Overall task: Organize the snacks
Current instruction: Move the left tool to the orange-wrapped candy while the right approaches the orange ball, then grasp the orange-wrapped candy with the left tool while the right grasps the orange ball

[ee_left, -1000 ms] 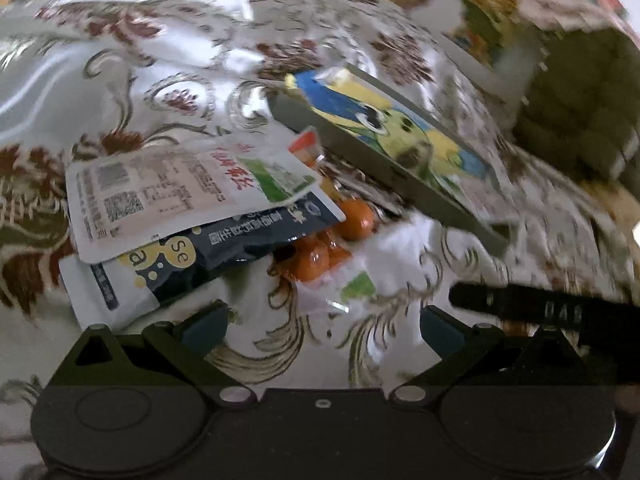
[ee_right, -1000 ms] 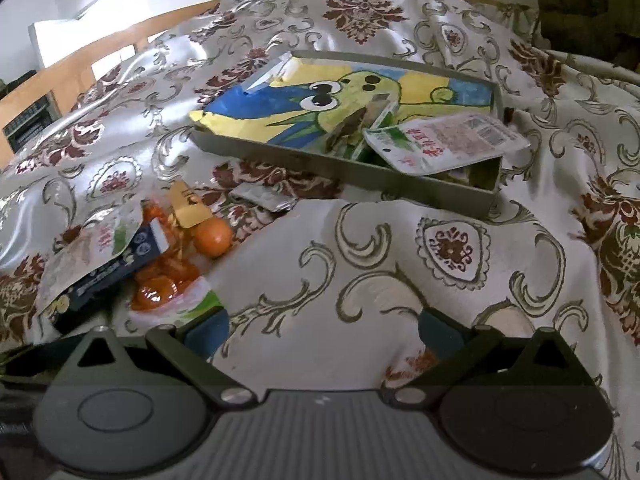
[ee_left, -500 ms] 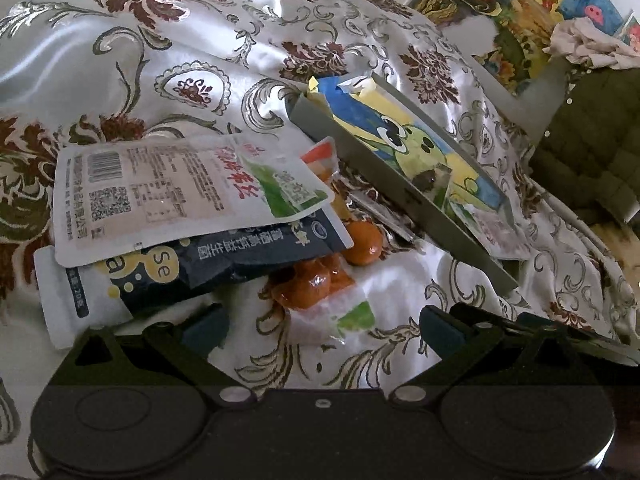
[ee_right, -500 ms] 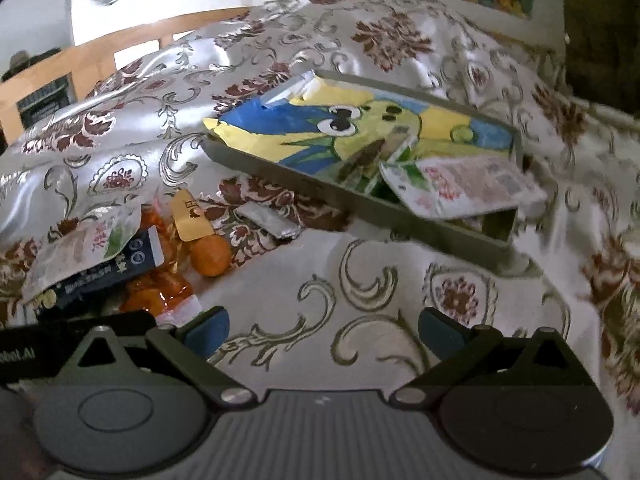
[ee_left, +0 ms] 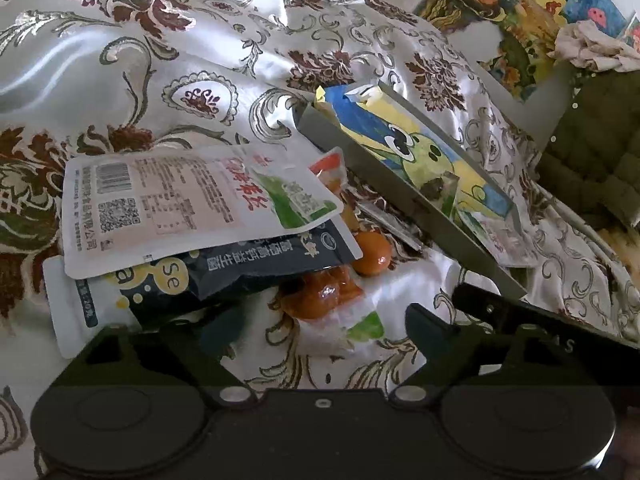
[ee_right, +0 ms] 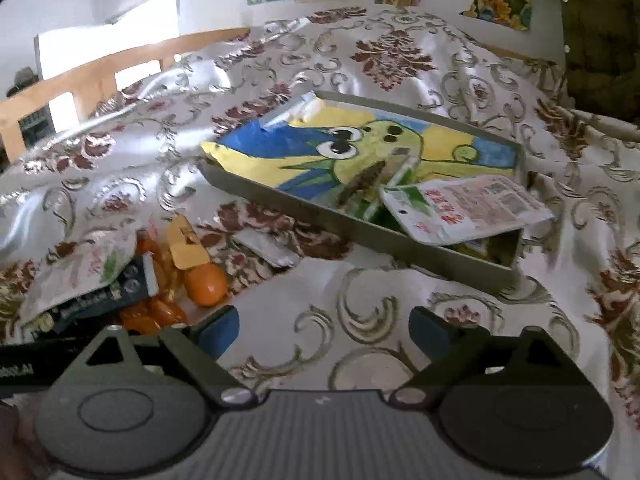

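A pile of snacks lies on the patterned cloth: a white pouch (ee_left: 192,204) on a dark blue pouch (ee_left: 224,276), orange packets (ee_left: 320,296) and an orange ball (ee_left: 372,254). My left gripper (ee_left: 320,334) is open, just in front of the pile. A grey tray (ee_right: 304,204) lined with a green cartoon drawing holds a white pouch (ee_right: 464,208) and a small dark snack (ee_right: 360,184). My right gripper (ee_right: 324,330) is open and empty above the cloth, short of the tray. The pile also shows in the right wrist view (ee_right: 100,276). A small silver packet (ee_right: 268,248) lies in front of the tray.
The silky cloth (ee_left: 120,60) is creased and humped. Painted pictures (ee_left: 500,12) lean at the back. A dark green padded seat (ee_left: 592,152) stands to the right. A wooden rail (ee_right: 120,64) runs along the far left. The right gripper's body (ee_left: 532,316) crosses beside my left one.
My left gripper has moved forward and closer to the snack pile. My right gripper has tilted up and drawn back a little, so the tray looks farther off.
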Available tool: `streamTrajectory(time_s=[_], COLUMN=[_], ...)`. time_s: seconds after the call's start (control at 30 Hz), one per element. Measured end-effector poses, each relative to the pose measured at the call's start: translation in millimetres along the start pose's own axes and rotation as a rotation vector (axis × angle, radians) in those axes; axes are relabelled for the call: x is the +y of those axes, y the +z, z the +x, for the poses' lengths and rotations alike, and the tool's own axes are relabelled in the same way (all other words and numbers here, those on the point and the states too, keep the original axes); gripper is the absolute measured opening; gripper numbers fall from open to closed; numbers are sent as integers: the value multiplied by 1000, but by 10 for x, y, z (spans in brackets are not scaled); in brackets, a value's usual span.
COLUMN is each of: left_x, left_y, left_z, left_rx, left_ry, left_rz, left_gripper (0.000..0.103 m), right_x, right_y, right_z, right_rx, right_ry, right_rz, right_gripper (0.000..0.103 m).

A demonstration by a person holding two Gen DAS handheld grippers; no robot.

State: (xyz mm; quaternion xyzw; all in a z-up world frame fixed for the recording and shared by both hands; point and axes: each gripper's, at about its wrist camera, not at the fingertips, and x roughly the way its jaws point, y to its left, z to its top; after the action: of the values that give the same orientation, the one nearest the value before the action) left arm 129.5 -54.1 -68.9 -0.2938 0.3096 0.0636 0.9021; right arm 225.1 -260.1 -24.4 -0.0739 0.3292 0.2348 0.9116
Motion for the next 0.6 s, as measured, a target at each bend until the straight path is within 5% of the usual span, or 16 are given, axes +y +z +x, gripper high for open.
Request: streamTrajectory(time_s=[0.37, 0.6], left_x=[22, 26], left_y=[6, 22], left_z=[-12, 37], left_rx=[-11, -5], left_ry=[-27, -32], left_rz=[32, 15], left_gripper=[50, 50], right_x=[124, 139], right_y=[22, 16], right_z=[211, 202], right_rx=[25, 23], right_ry=[91, 75], right_rz=[-8, -12], right_gripper=[81, 81])
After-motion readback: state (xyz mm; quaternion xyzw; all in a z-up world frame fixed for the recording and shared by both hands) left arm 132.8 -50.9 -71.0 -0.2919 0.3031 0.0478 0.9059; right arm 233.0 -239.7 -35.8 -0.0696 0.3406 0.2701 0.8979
